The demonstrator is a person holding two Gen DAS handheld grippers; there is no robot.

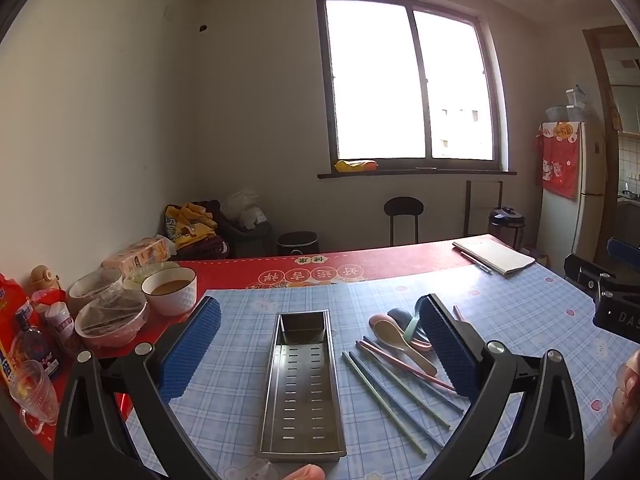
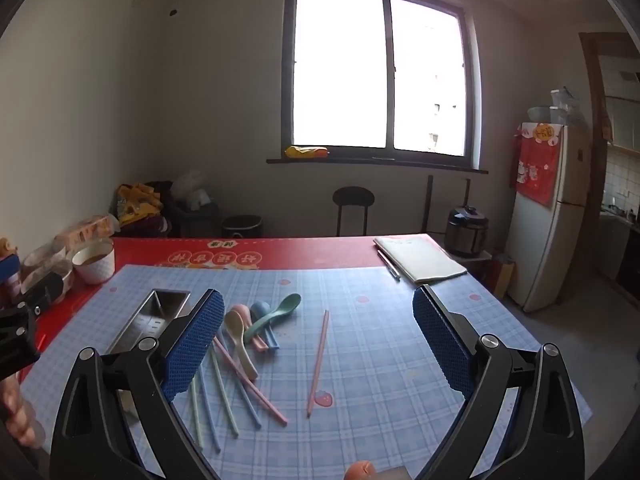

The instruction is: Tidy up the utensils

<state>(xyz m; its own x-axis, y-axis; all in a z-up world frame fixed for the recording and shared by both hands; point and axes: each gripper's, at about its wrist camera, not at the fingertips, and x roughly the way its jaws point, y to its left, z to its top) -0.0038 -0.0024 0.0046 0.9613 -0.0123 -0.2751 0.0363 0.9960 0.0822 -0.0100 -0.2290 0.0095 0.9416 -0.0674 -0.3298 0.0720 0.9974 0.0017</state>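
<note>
Where they lie loose, pastel spoons (image 2: 256, 320) overlap chopsticks (image 2: 240, 384).

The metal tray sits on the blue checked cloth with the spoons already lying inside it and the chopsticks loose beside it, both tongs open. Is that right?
Not quite: the metal tray is empty. The spoons lie on the blue checked cloth beside it, among the chopsticks. The left wrist view shows the bare perforated floor. The rest holds: left tongs and right tongs are open.

On the table (image 1: 540, 300), the tray (image 1: 302, 384) lies lengthwise near the front edge, the spoons (image 2: 256, 320) and chopsticks (image 2: 228, 392) just to its right, bowls (image 1: 170, 290) along the left edge, a notebook (image 1: 494, 255) at the far right corner.
</note>
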